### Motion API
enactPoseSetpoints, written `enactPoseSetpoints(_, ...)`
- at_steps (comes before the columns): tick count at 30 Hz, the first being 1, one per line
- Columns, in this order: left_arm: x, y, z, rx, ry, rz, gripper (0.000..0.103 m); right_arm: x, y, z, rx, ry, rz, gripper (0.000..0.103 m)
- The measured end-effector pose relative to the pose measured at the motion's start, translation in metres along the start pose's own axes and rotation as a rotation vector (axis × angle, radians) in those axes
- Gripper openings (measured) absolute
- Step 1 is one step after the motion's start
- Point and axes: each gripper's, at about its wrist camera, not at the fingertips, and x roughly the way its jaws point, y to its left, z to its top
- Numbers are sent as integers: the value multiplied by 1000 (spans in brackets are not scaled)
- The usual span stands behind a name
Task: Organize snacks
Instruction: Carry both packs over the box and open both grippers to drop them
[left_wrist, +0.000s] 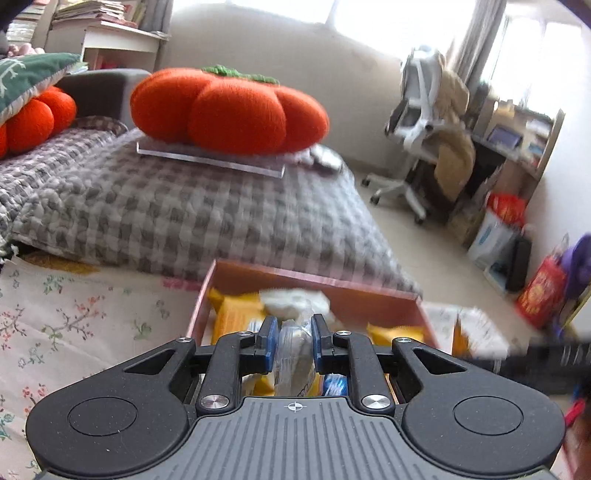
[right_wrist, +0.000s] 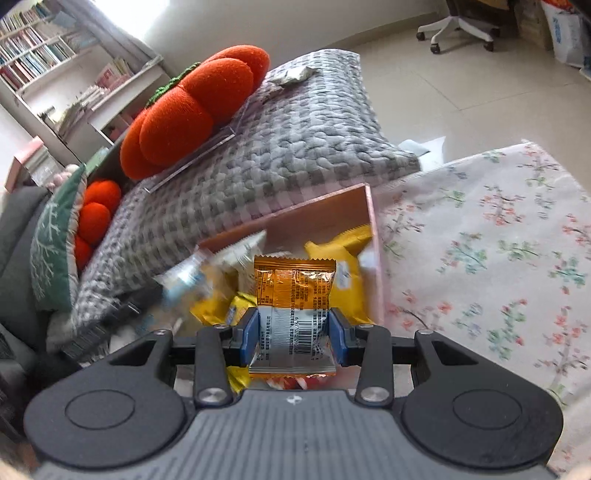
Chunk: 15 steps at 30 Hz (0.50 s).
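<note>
A pink-walled box (left_wrist: 317, 280) lies on the floral cloth and holds several yellow packets (left_wrist: 236, 314) and a white one (left_wrist: 295, 301). Over the box, my left gripper (left_wrist: 293, 345) is shut on a clear-wrapped snack (left_wrist: 295, 354) that stands upright between the blue pads. My right gripper (right_wrist: 293, 332) is shut on an orange-and-silver packet (right_wrist: 295, 295), held flat above the near end of the same box (right_wrist: 373, 221). More yellow packets (right_wrist: 340, 258) lie below it. A blurred clear packet (right_wrist: 188, 277) shows at the box's left side in the right wrist view.
A grey checked cushion (left_wrist: 184, 206) lies just behind the box, with an orange pumpkin pillow (left_wrist: 229, 107) on a clear board on top. Floral cloth (right_wrist: 498, 240) spreads to the side. An office chair (left_wrist: 413, 129), a desk and bags stand on the tiled floor beyond.
</note>
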Motion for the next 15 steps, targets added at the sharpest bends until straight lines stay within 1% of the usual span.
enactPoseSetpoints(2, 2, -5, -5, 33, 9, -3, 17, 6, 1, 5, 12, -6, 16, 36)
enactPoseSetpoints(5, 0, -13, -6, 91, -9, 17, 19, 19, 1, 10, 37, -4, 42, 36)
enactPoseSetpoints(6, -1, -12, -5, 87, -13, 20, 19, 23, 2, 13, 45, -5, 43, 36)
enactPoseSetpoints(8, -5, -7, -1, 45, -15, 9, 19, 28, 6, 18, 52, -27, 34, 37)
enactPoseSetpoints(10, -11, -2, 3, 17, -19, 0, 20, 31, 9, 21, 67, -66, 49, 41)
enactPoseSetpoints(11, -15, -1, 5, 14, -19, 2, 20, 33, 10, 22, 80, -84, 61, 46)
enactPoseSetpoints(12, -19, 0, 7, 18, -18, 9, 20, 36, 13, 21, 84, -95, 71, 55)
enactPoseSetpoints(13, -23, 1, 8, 24, -15, 7, 20, 37, 15, 21, 74, -98, 69, 58)
enactPoseSetpoints(14, -24, 2, 8, 30, -2, 0, 20, 38, 18, 20, 51, -101, 51, 59)
enactPoseSetpoints(15, -26, 2, 9, 38, 21, -6, 20, 38, 20, 19, 24, -101, 15, 60)
